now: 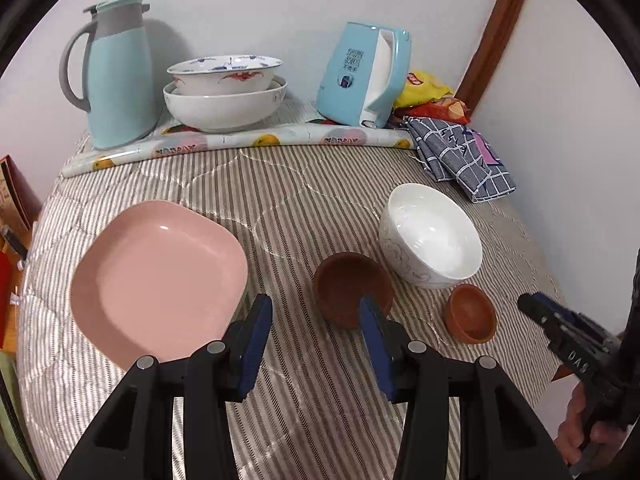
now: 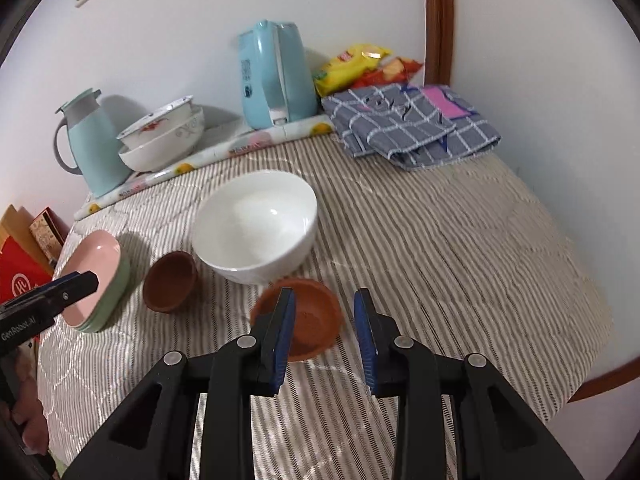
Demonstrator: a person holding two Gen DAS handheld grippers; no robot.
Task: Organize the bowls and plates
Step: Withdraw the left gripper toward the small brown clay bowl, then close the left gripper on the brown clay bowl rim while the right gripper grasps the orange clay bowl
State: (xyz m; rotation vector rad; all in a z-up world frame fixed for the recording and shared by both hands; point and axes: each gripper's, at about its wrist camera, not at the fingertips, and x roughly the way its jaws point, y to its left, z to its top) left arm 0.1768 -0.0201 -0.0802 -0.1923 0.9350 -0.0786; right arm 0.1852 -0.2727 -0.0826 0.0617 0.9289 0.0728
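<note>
A pink square plate [image 1: 160, 276] lies at the left, stacked on a green plate [image 2: 120, 280] in the right wrist view. A white bowl [image 1: 432, 236] stands mid-table, with a dark brown bowl [image 1: 348, 284] and a small orange-brown bowl [image 1: 470, 314] in front of it. My left gripper [image 1: 316, 312] is open and empty, between the pink plate and the dark brown bowl. My right gripper [image 2: 324, 308] is open, its fingers just above the small orange-brown bowl [image 2: 308, 320], left finger over the bowl's middle. The white bowl [image 2: 256, 224] sits just beyond.
Two nested white bowls [image 1: 226, 94], a light blue thermos jug [image 1: 116, 76] and a blue kettle [image 1: 360, 76] stand at the back on a fruit-patterned mat [image 1: 240, 140]. Snack bags [image 1: 428, 92] and a folded checked cloth [image 1: 460, 156] lie back right. Boxes [image 2: 24, 256] stand left.
</note>
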